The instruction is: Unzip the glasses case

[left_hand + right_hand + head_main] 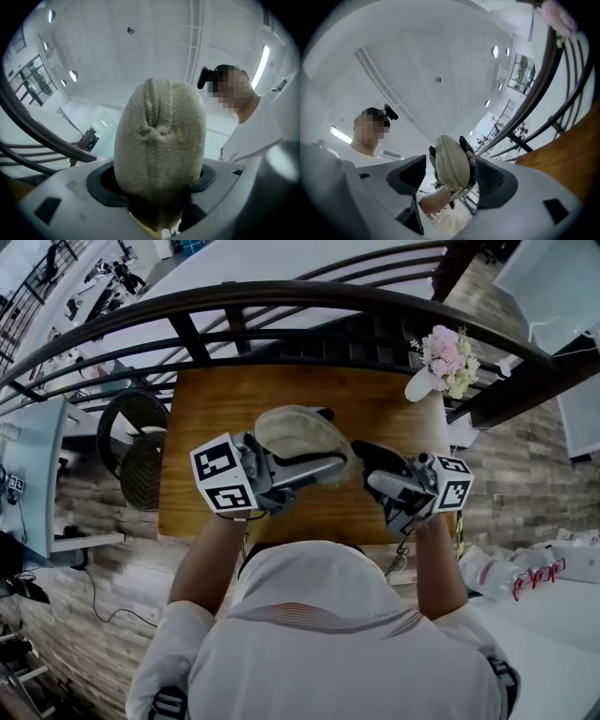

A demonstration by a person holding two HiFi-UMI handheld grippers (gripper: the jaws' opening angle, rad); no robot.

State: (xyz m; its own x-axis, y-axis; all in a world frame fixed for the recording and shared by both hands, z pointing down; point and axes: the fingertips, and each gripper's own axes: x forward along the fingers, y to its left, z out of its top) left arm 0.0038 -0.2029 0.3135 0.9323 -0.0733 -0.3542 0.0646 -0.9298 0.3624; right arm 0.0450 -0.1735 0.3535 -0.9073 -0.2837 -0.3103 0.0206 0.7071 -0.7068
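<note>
While the left gripper (323, 465) stays out of the zip's way, clamped on one end of the glasses case (295, 432) over the table (202, 418), the right gripper (370, 460), jaws wide apart and empty, faces the case's free end just ahead.

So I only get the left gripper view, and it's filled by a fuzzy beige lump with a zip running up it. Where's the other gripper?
Observer: In the head view the right gripper sits just beside the glasses case, at its right end.
Visitor: Is it gripping the case too?
Observer: No. The right gripper view shows its jaws standing apart, and the case shows in the gap beyond them, not pressed by the pads.
Visitor: And what's underneath all this?
Observer: A wooden table, with a vase of pink flowers at its far right corner.
</note>
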